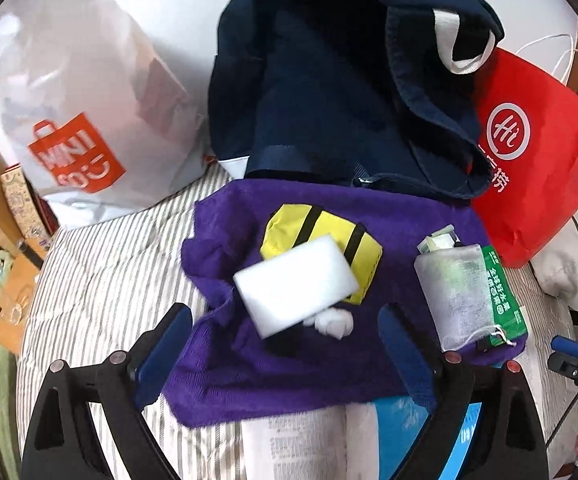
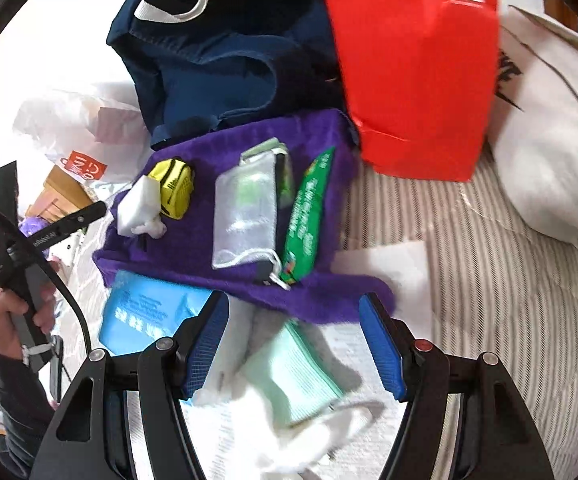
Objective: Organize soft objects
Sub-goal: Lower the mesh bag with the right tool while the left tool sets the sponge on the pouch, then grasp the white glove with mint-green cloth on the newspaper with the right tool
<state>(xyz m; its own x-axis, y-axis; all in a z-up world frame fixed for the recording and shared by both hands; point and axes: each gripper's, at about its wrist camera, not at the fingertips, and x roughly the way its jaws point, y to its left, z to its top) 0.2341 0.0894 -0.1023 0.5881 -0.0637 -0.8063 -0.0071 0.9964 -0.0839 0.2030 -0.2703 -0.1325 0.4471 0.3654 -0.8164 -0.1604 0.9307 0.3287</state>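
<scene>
A purple towel lies on the striped bed. On it rest a white sponge, a yellow pouch with black stripes, a small white fluffy thing, a grey mesh drawstring pouch and a green packet. My left gripper is open, its fingers either side of the towel's near part, empty. My right gripper is open and empty above a mint green cloth and white fabric.
A navy tote bag stands behind the towel, a red bag to its right, a white Miniso bag to its left. A blue packet and printed paper lie near. A white pillow is at right.
</scene>
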